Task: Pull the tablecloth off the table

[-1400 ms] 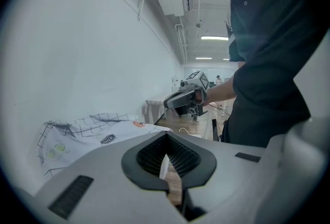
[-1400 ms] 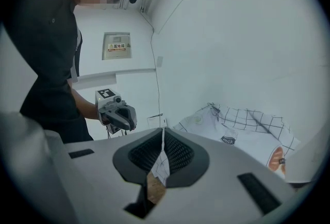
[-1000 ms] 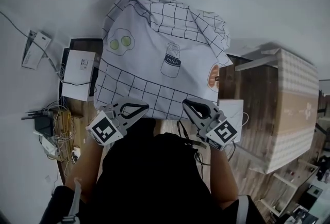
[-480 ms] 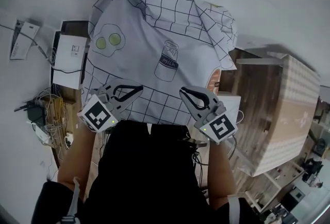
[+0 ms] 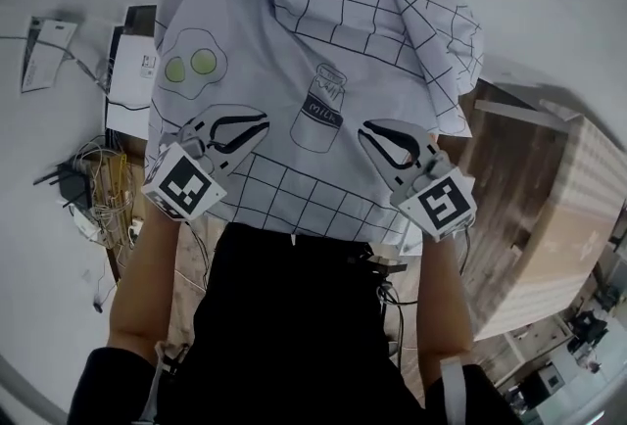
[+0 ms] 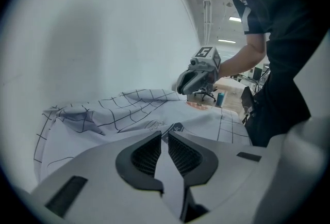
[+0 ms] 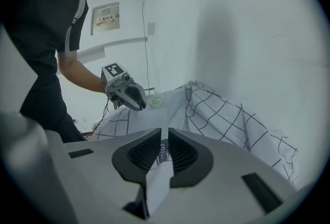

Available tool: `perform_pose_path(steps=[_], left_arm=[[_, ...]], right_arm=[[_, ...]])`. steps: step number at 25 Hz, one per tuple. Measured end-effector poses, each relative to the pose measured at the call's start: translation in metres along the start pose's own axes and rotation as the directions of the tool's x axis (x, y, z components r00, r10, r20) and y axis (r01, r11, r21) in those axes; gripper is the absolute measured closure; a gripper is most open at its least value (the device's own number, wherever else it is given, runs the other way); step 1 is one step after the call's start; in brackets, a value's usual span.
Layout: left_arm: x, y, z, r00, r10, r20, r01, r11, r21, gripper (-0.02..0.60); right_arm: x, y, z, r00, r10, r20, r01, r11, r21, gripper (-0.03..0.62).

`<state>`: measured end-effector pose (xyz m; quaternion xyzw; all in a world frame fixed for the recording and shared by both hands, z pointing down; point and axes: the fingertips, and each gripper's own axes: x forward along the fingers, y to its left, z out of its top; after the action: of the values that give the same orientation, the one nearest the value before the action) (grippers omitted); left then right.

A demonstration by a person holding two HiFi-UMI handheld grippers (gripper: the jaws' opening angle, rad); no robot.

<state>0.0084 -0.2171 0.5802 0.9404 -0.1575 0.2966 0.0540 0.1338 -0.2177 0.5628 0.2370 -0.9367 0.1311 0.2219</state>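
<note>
A white tablecloth [image 5: 313, 41] with a black grid, fried-egg and milk-bottle drawings hangs spread in front of me, bunched at its far edge. My left gripper [image 5: 253, 125] pinches its near edge on the left; the jaws are just starting to open, with cloth still pressed between the pads [image 6: 149, 153]. My right gripper [image 5: 372, 133] is shut on the near edge to the right, cloth between its pads [image 7: 180, 152]. The right gripper [image 6: 198, 76] appears in the left gripper view above the cloth [image 6: 124, 109]. The left gripper [image 7: 129, 95] appears in the right gripper view beside the cloth [image 7: 221, 114].
A wooden floor or top [image 5: 505, 154] shows at the right, with a pale checked box [image 5: 578, 208] beyond it. At the left lie a white box [image 5: 127, 100], a paper [image 5: 44, 61] and tangled cables [image 5: 93, 208]. A white wall stands behind the cloth.
Both grippers have lifted and moved apart with the cloth's near edge. The cloth now hangs higher and wider, covering more of what lay beneath it.
</note>
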Motion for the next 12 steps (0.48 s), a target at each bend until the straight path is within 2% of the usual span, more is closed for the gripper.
perform_pose_path(steps=[2,3,5,12], left_arm=[[0.007,0.008,-0.008,0.999,0.002,-0.035,-0.002,1.0,-0.01,0.49],[0.01,0.011,-0.011,0.999,-0.004,-0.046,0.003,1.0,-0.013,0.463],[0.017,0.016,-0.015,0.998,-0.016,-0.057,0.015,1.0,-0.008,0.431],[0.044,0.021,-0.039,0.985,-0.049,-0.163,0.058,0.997,0.046,0.319]], right_arm=[[0.007,-0.008,-0.008,1.0,0.01,-0.027,-0.01,1.0,-0.003,0.551],[0.011,-0.01,-0.012,0.999,0.016,-0.041,-0.016,1.0,0.004,0.515],[0.02,-0.013,-0.022,0.997,0.028,-0.069,-0.027,0.999,0.022,0.451],[0.042,-0.017,-0.062,0.985,0.03,-0.168,-0.025,0.999,0.031,0.325]])
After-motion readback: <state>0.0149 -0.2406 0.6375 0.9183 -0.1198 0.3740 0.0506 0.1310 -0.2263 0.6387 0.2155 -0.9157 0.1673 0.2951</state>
